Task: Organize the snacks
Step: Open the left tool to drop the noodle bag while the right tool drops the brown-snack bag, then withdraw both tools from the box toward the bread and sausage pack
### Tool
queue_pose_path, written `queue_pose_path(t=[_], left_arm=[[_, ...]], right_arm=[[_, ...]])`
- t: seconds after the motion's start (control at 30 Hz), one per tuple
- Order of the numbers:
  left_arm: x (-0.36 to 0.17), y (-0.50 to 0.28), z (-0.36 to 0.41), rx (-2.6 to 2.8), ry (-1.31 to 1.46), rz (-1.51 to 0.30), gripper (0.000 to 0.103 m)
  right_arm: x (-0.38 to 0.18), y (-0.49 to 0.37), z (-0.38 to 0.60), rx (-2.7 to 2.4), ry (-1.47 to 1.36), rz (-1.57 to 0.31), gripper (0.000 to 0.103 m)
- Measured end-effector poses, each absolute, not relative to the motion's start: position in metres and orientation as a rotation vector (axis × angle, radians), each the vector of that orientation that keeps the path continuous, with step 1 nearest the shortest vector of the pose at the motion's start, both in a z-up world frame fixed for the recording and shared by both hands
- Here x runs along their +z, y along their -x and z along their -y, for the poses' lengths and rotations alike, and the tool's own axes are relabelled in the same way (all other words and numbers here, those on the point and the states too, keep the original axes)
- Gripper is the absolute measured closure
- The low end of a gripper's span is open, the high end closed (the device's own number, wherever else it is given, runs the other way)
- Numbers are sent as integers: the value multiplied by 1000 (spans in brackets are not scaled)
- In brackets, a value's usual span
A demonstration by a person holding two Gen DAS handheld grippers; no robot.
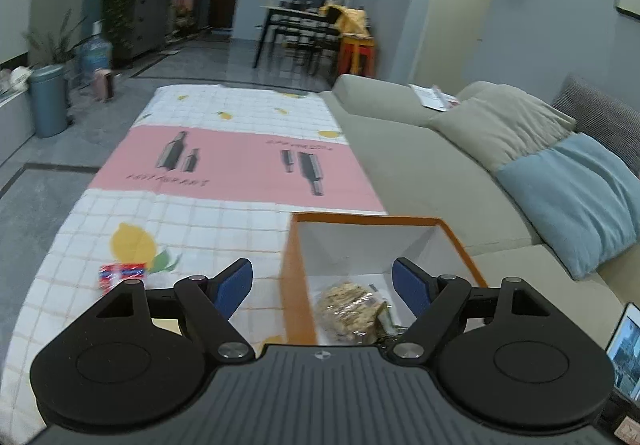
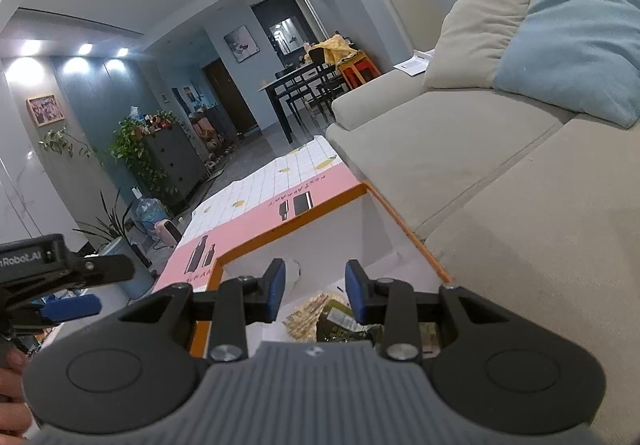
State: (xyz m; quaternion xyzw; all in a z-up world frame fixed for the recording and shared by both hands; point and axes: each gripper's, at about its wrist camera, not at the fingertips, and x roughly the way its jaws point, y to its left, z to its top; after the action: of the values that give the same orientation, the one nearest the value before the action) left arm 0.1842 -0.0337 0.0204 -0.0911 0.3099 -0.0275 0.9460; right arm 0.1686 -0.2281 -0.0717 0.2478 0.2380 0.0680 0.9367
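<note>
Box: an orange-rimmed open box (image 1: 362, 221) with white inner walls sits on the tablecloth, its right side just beside the sofa; every place below is given from this box.
Snacks in the box: a clear-wrapped pale, grainy snack (image 1: 348, 307) lies on the box floor; in the right wrist view the same kind of packet (image 2: 308, 315) lies touching a dark green packet (image 2: 340, 321) to its right.
Snack outside the box: a small red and white packet (image 1: 122, 273) lies on the tablecloth, well to the left of the box.
Left gripper (image 1: 323, 285): jaws spread wide and released, nothing between the blue pads; it hangs above the box's left wall, one finger outside that wall and the other over the inside.
Right gripper (image 2: 316, 287): jaws partly apart with nothing pressed between the pads; it points into the box above the two packets, clear of them.
Left gripper seen from the right: its black body and a blue pad show to the left of the box, outside its rim.
Tablecloth (image 1: 240, 165): white grid with lemons and a pink band, running out beyond the box's far wall.
Sofa (image 1: 420, 165): beige, along the right of the box, with a beige cushion (image 1: 504, 125) and a blue cushion (image 1: 576, 197) further right.
Hand: fingers (image 2: 14, 361) show at the edge, far left of the box.
</note>
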Motion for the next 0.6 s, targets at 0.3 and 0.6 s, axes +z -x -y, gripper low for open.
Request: queue_pose_path(t=[0.3, 0.6], left_arm=[[36, -168, -22, 34, 213, -628, 9], [37, -157, -80, 94, 285, -631, 9]], right_arm=[[-62, -156, 208, 165, -470, -447, 69], [-51, -144, 163, 225, -397, -384, 69]])
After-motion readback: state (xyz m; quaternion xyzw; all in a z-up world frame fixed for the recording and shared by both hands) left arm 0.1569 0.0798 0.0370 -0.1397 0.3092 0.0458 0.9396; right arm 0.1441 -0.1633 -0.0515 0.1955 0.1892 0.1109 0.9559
